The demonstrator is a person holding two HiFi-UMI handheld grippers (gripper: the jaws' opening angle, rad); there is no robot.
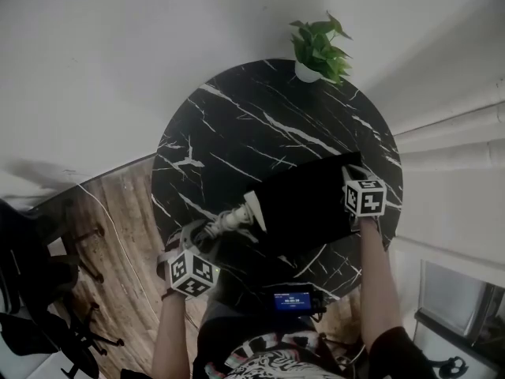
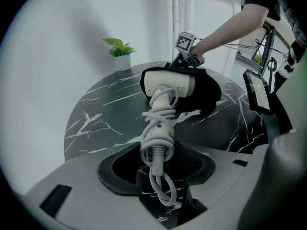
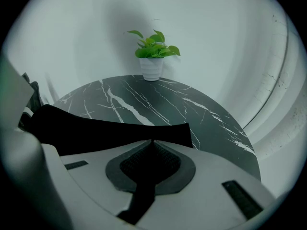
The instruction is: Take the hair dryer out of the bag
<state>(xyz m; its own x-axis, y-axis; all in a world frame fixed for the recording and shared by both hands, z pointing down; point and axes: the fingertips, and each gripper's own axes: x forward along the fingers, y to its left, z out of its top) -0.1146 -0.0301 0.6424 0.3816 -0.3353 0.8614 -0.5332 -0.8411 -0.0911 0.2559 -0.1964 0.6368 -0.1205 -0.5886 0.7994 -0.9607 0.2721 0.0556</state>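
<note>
A white hair dryer (image 1: 233, 219) with its cord wound round the handle lies on the round black marble table (image 1: 237, 125). Its head (image 2: 169, 84) sits at the mouth of a black bag (image 1: 312, 200). My left gripper (image 2: 156, 152) is shut on the dryer's handle near the cord end, at the table's near left (image 1: 207, 231). My right gripper (image 1: 355, 175) pinches the far right end of the bag (image 3: 96, 128), its jaws shut on the fabric edge (image 3: 152, 140). How much of the dryer's head is inside the bag is hidden.
A small potted plant (image 1: 319, 50) stands at the table's far edge by the white wall. Wooden floor and a dark chair base (image 1: 47, 322) lie to the left. A small device with a blue screen (image 1: 293, 300) hangs at the person's chest.
</note>
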